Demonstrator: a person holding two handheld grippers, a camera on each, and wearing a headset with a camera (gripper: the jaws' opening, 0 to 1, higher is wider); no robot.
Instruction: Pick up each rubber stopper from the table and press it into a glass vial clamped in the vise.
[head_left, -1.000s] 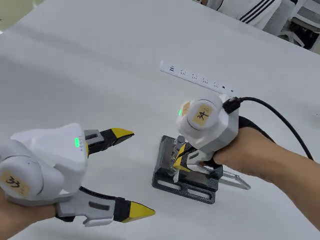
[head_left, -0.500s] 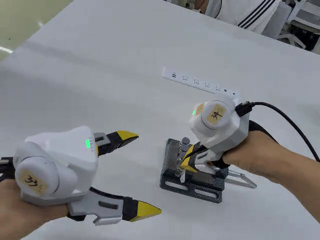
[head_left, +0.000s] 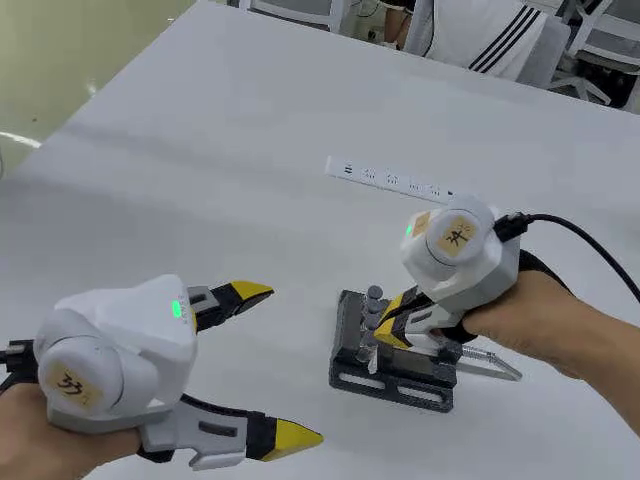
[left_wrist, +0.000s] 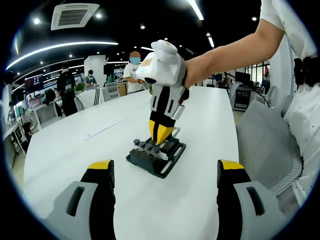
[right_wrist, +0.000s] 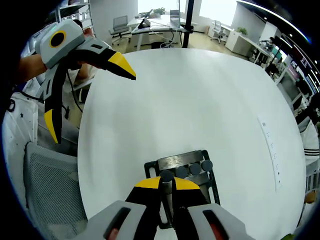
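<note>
A black vise (head_left: 392, 372) sits on the white table and clamps a row of glass vials topped with grey rubber stoppers (head_left: 374, 296). My right gripper (head_left: 392, 328) points down over the near end of the row. In the right gripper view its jaws (right_wrist: 167, 183) are closed on the grey stopper (right_wrist: 166, 176) of the end vial, and three other stoppers (right_wrist: 194, 168) line up beside it. The left gripper view shows the vise (left_wrist: 156, 156) ahead. My left gripper (head_left: 272, 365) hovers open to the left of the vise and holds nothing.
A white power strip (head_left: 390, 179) lies on the table behind the vise. A black cable (head_left: 590, 248) trails from the right gripper. The vise's metal handle (head_left: 490, 362) sticks out to the right. Chairs and a seated person (head_left: 490, 30) are at the far edge.
The head camera has tilted, so the whole scene sits lower and further right. The right gripper stays shut at the vise and has shifted slightly toward its near end. The left gripper stays open.
</note>
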